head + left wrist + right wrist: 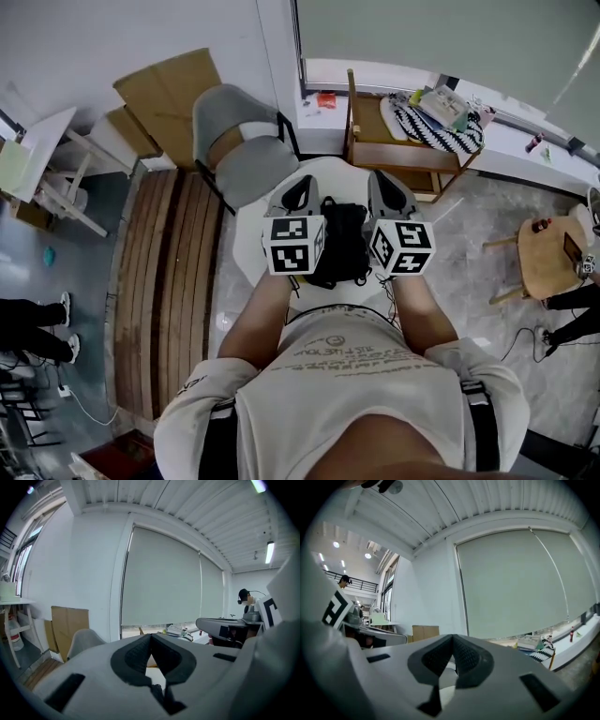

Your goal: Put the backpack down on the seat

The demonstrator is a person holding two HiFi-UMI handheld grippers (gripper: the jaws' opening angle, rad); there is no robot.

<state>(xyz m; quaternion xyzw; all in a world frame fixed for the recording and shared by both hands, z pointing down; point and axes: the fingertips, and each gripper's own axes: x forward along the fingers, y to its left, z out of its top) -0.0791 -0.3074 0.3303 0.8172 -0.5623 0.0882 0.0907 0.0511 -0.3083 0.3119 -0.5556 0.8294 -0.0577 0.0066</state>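
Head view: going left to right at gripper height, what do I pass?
Wooden slats → left gripper → backpack → right gripper → wooden stool

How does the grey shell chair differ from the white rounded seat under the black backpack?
Colour: the grey shell chair is grey with dark legs; the white rounded seat is white.
Load: the grey chair has nothing on it; the white seat bears the black backpack.
Position: the white seat lies right in front of the person; the grey chair stands beyond it, nearer the wall.
Shared: both have smooth, rounded seat surfaces.
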